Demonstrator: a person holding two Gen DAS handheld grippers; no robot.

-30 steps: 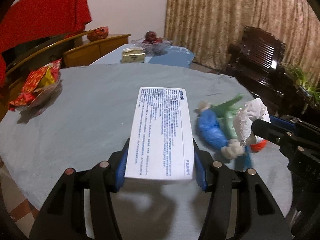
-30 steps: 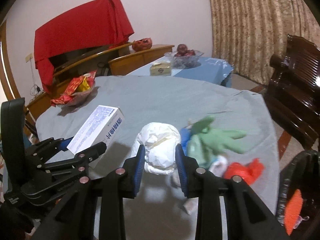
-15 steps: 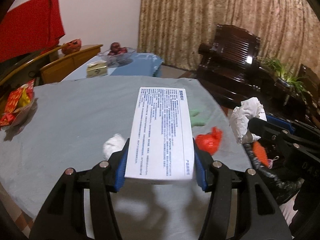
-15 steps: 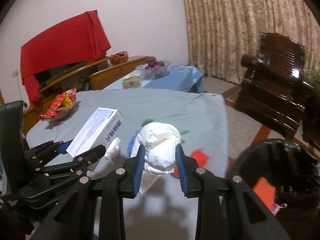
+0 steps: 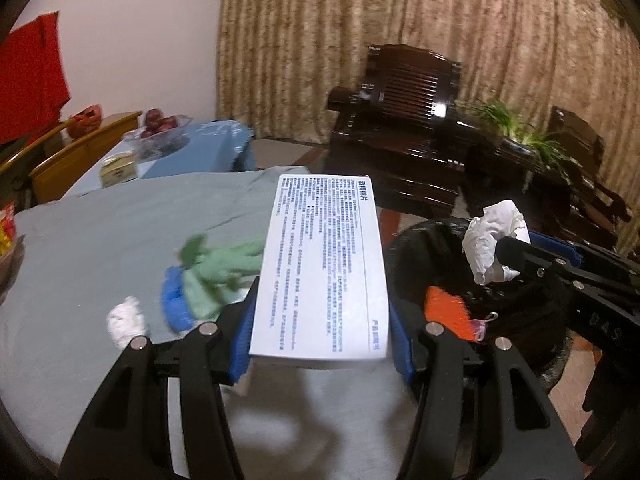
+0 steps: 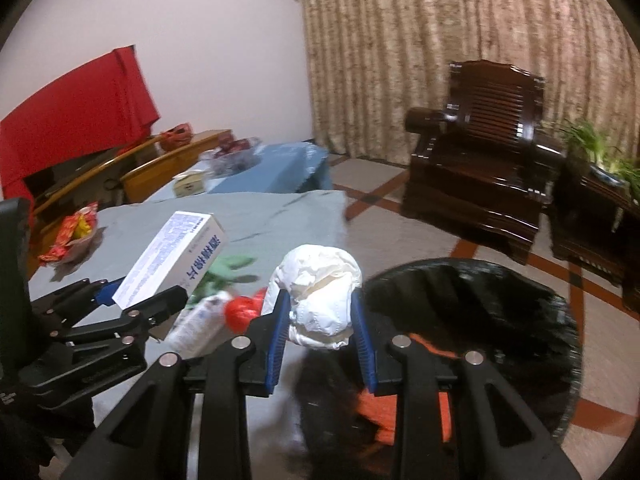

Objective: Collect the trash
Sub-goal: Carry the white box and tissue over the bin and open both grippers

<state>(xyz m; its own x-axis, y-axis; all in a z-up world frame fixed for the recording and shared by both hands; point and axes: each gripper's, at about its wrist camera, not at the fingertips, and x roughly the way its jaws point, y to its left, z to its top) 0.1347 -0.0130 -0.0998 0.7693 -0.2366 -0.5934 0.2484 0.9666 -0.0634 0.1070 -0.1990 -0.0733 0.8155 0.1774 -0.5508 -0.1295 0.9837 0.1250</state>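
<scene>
Clamping a white box (image 5: pixel 320 268), the left gripper (image 5: pixel 320 320) sits short of the bin (image 6: pixel 520 280); releasing now risks a miss; the right gripper (image 6: pixel 320 320) pinches crumpled paper (image 6: pixel 320 288) just above the rim.

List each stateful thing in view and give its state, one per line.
left gripper: shut on the white box
white box: held off the table, printed face up
right gripper: shut on the crumpled tissue
crumpled tissue: held above the bin's rim
black trash bin: open, bag-lined, orange scrap inside
green glove: lying on the table
red wrapper: lying on the table
</scene>
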